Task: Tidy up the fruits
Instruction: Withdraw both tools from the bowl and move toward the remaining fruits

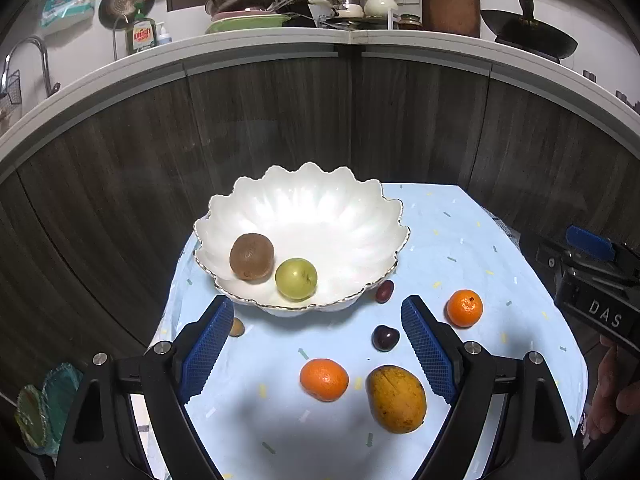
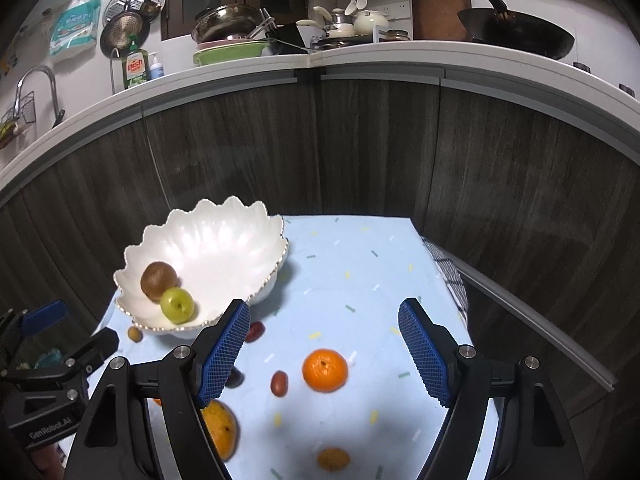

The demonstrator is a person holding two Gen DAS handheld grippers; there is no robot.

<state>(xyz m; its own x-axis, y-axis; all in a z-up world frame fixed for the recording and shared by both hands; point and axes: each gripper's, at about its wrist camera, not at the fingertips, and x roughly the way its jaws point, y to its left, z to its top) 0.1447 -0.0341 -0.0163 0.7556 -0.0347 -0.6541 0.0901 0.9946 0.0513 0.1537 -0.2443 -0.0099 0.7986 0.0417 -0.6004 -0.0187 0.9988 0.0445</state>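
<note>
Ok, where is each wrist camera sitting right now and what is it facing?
Left wrist: behind the open left hand-held gripper, above the table's left side, facing the white bowl; the other gripper's body and the person's hand show at right.
Right wrist: behind the open right hand-held gripper, further right, facing the tangerine; the left tool's body shows at lower left.
Shared: bowl with kiwi and green fruit, the mango, blue tablecloth.

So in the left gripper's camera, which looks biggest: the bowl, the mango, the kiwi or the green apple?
Largest to smallest, as they look in the left wrist view:
1. White scalloped ceramic bowl
2. Yellow-orange oval mango, though it lies nearest the camera
3. Brown fuzzy kiwi and round green apple: too alike to rank
</note>
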